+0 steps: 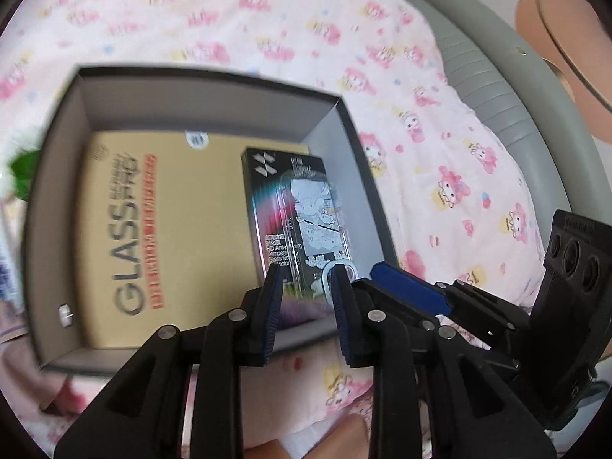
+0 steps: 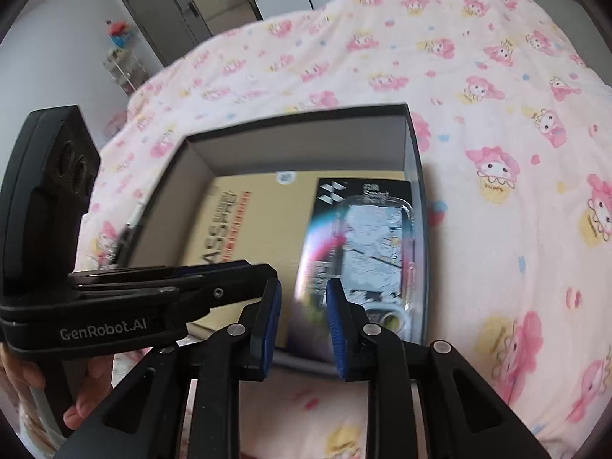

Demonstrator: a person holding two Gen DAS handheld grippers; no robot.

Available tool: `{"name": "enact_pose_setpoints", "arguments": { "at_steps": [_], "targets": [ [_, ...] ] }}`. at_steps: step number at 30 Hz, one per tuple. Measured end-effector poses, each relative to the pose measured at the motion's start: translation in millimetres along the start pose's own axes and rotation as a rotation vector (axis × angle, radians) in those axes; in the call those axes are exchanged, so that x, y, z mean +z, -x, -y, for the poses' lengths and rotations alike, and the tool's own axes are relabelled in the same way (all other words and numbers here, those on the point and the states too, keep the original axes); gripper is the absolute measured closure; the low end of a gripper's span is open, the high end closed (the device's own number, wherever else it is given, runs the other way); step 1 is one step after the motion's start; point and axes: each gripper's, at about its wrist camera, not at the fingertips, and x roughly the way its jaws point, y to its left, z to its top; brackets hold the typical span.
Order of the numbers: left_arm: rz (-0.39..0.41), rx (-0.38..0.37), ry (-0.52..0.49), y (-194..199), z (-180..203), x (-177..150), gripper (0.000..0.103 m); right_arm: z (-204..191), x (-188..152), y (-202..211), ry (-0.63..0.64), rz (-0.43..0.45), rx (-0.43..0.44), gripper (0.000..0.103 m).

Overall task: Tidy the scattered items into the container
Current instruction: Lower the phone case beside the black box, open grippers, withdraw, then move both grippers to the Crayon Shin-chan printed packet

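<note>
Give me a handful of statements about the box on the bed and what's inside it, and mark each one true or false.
1. The dark box sits on a pink cartoon-print bedsheet. True.
2. A tan package printed GLASS lies flat in the bottom of the box. True.
3. The black screen protector pack lies outside the box on the sheet. False: it lies inside, on top of the tan package, by the box's right wall.
4. The box has a lid closed over it. False: it is open at the top, with its contents showing.
5. The left claw grips the tan package. False: its jaws stand apart with nothing between them.
</note>
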Motion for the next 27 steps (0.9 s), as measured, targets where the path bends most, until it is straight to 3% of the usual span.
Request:
{"name": "enact_pose_setpoints", "arguments": {
  "at_steps": [5,14,27],
  "targets": [
    [0.069,0.042,-0.094,32,22,-12,0.077,-31,-12,35,0.031,0.089,-0.108,0.071],
    [0.145,0.009,-0.051,89,4,-37,0.075,-81,-20,68,0.053,0.136,-0.048,0.071],
    [0.215,0.092,0.132,144,-104,-86,0.072,-199,-31,16,0.228,0.029,0.056,0.071]
  ]
}}
